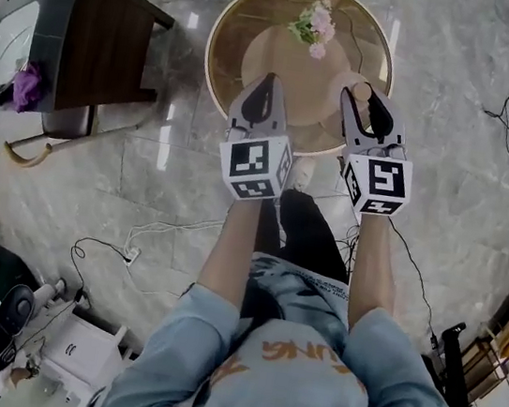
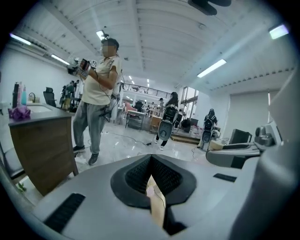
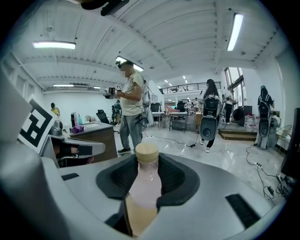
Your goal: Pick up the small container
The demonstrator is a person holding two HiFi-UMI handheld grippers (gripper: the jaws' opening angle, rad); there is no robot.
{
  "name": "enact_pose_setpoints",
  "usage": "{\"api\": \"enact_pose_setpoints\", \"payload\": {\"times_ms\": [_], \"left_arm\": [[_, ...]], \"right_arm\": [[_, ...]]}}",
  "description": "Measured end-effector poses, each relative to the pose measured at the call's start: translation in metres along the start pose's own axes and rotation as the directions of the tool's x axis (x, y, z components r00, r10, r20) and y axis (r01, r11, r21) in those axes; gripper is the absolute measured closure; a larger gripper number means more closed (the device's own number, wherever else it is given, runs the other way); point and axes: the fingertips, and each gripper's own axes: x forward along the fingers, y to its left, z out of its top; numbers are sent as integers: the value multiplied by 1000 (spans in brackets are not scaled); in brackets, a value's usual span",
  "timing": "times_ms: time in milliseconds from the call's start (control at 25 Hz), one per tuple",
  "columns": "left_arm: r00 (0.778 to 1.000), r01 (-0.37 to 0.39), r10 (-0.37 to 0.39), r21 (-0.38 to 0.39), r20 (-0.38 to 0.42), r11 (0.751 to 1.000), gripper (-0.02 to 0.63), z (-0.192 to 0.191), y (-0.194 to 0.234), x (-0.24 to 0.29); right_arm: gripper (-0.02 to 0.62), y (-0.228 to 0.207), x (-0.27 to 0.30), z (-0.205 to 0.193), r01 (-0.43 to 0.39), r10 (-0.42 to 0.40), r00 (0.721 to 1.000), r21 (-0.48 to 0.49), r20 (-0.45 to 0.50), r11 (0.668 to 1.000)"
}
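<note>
Orange letters cross my shirt (image 1: pixel 294 354), upside down and creased, unreadable. My left gripper (image 1: pixel 268 84) and right gripper (image 1: pixel 363 96) bear only black-and-white square markers.

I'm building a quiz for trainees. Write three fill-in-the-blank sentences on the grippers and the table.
The gripper clamped on the small container is the ___ one.
The left gripper holds ___.
The flowers lie on a table whose top is ___ in shape.
Missing: right; nothing; round.
</note>
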Motion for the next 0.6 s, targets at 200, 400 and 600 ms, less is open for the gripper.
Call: {"api": "enact_pose_setpoints", "payload": {"times_ms": [200, 400, 600], "left_arm": [[997, -2, 1, 16, 78, 1000, 582, 59, -30, -8], [992, 6, -12, 52, 127, 999, 581, 101, -58, -27], [984, 37, -48, 67, 174, 997, 583, 133, -65, -43]], "right_arm": [[448, -13, -23, 53, 25, -26, 998, 20, 63, 999], [446, -31, -56, 100, 67, -83, 987, 120, 135, 990], [446, -32, -78, 138, 75, -95, 975, 110, 198, 991]]}}
